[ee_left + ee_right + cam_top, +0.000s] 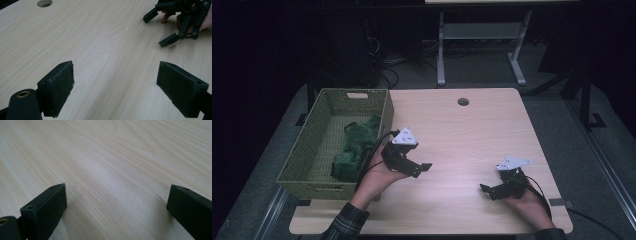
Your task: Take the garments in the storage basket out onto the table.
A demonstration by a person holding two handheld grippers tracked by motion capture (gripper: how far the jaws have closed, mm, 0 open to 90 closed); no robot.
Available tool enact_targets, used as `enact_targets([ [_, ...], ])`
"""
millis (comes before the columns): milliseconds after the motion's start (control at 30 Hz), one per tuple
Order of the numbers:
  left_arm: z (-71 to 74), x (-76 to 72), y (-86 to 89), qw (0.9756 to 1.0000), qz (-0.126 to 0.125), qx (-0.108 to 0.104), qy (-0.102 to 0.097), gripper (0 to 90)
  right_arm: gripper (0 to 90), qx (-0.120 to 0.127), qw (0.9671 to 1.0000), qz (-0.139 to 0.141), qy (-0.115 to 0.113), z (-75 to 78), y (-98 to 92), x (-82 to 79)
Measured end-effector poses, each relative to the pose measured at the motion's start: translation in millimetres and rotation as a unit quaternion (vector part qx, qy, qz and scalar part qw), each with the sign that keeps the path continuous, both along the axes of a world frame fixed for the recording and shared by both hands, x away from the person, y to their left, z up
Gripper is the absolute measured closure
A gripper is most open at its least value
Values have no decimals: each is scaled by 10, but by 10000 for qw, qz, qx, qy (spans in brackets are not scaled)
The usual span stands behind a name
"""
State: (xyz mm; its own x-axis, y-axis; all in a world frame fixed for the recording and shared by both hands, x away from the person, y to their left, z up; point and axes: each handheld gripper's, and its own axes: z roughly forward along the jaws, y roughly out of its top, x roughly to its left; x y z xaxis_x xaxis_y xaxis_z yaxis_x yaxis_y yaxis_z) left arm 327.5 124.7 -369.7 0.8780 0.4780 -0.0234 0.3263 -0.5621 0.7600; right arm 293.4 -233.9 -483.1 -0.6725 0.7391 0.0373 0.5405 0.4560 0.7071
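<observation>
Holding green cloth [354, 145], the basket [323, 102] stands at the table's [462, 145] left.

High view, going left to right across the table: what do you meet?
Green wicker basket → green cloth inside it → left gripper → round hole in the table → right gripper.

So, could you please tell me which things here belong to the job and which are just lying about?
Job:
- green cloth in the woven basket
- left gripper, open, empty
- right gripper, open, empty

Lying about:
- table with its cable hole
- desk frame behind
</observation>
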Motion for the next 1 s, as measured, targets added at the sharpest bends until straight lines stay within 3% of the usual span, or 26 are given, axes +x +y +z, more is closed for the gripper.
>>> enact_targets([
  [433,81,146,134,9999,-83,-60,70,138,26,-10,10000,9,-27,-1,-5,0],
  [533,116,166,163,9999,-126,69,-6,138,26,-13,10000,7,-26,0,-5,-1],
  [733,153,207,236,10000,-29,38,27,138,26,-14,10000,8,-26,0,-5,0],
  [1000,204,245,383,9998,88,125,-93,138,26,-13,10000,-1,6,2,-7,-7],
])
